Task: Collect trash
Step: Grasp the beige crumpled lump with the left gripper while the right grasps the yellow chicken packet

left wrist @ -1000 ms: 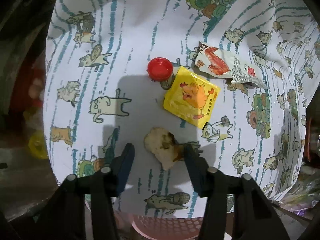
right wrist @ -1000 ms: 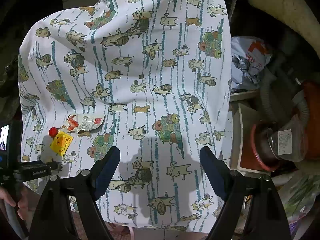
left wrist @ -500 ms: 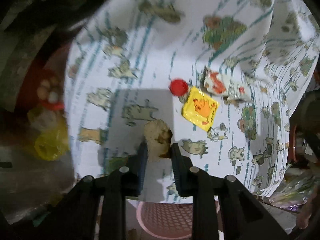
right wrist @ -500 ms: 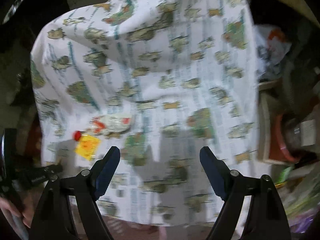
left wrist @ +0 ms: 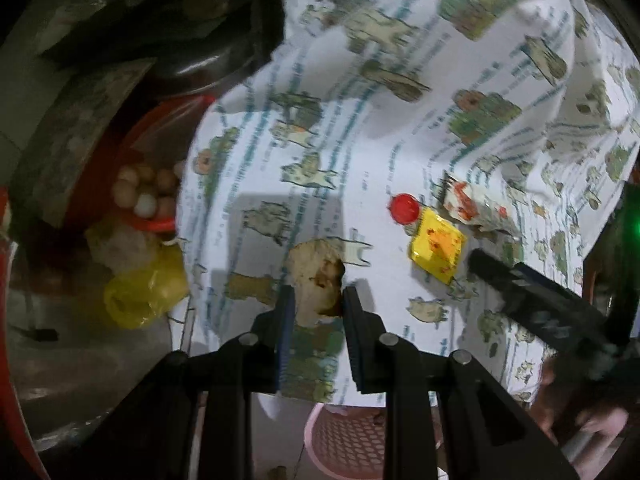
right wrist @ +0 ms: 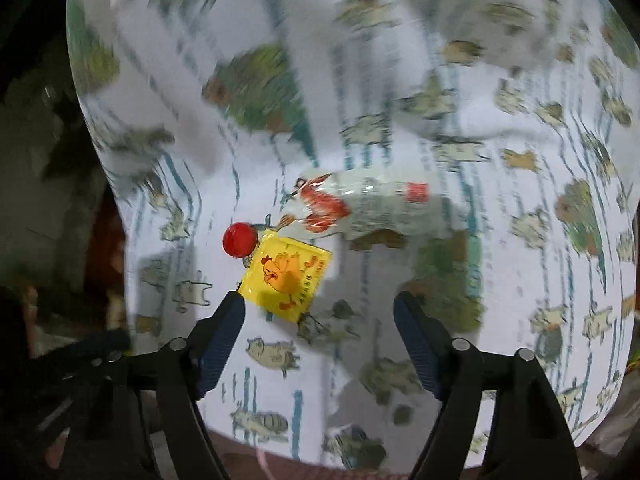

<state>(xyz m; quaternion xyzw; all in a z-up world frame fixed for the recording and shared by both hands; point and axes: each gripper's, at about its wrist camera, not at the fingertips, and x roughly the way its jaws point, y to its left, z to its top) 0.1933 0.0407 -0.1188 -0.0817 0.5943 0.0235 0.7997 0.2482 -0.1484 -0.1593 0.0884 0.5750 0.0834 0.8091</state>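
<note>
Left gripper (left wrist: 316,300) is clamped on a pale, brown-stained scrap of bread or peel (left wrist: 314,276), its jaws having just drawn in onto it, and the piece looks lifted clear of the cat-print tablecloth (left wrist: 360,152). Only the near end of the scrap sits between the pads, so it may crumble or slip out on the way to the pink mesh basket (left wrist: 340,440) that shows below the table edge; a sideways swing would make that more likely. Right gripper (right wrist: 320,312) has its jaws wide apart with nothing between them, hanging just over the yellow chicken-print sachet (right wrist: 290,274). That sachet lies flat, touching the red bottle cap (right wrist: 238,239) and just beside the torn red-and-white wrapper (right wrist: 360,208), so a closing pinch could skid over it, bunch the loose cloth instead, or knock the cap rolling off the near edge. Both grippers point steeply down at the table, the left over the near left part of the cloth, the right reaching in from the right side, a hand (left wrist: 592,432) visible behind it.
</note>
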